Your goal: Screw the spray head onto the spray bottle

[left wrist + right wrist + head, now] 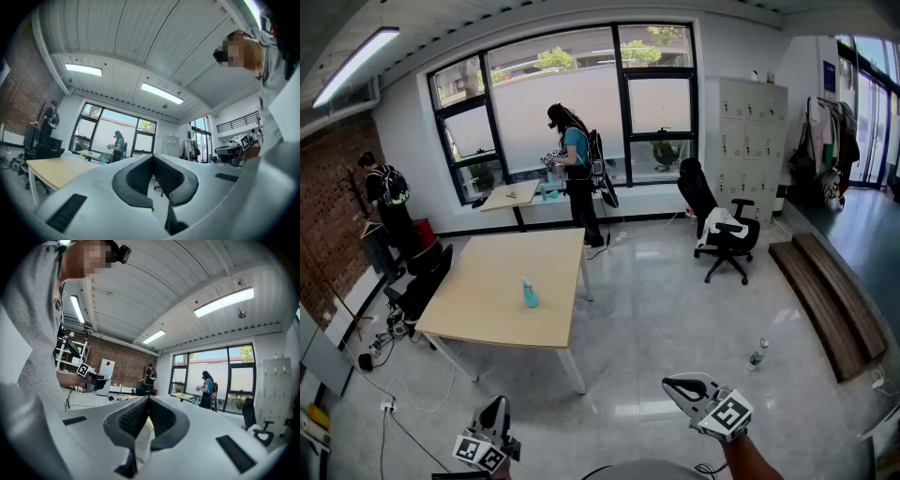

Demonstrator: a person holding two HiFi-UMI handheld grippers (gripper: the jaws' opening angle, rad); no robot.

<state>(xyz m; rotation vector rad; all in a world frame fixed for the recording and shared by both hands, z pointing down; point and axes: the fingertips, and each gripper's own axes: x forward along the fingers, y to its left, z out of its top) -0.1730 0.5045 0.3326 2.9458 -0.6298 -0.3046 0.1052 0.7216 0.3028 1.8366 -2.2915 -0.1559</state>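
The blue spray bottle stands far off on the desk, too small to tell what its top looks like, and the left tongs and right tongs, partly cut off at the bottom edge, point forward, well apart, both squeezed shut on nothing.

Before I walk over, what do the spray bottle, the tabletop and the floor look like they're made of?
The spray bottle: light blue, likely plastic; too small to tell more.
The tabletop: pale wood or wood-look laminate, matte, even tan with no glare.
The floor: grey polished stone or tile, glossy, mirroring the window light.
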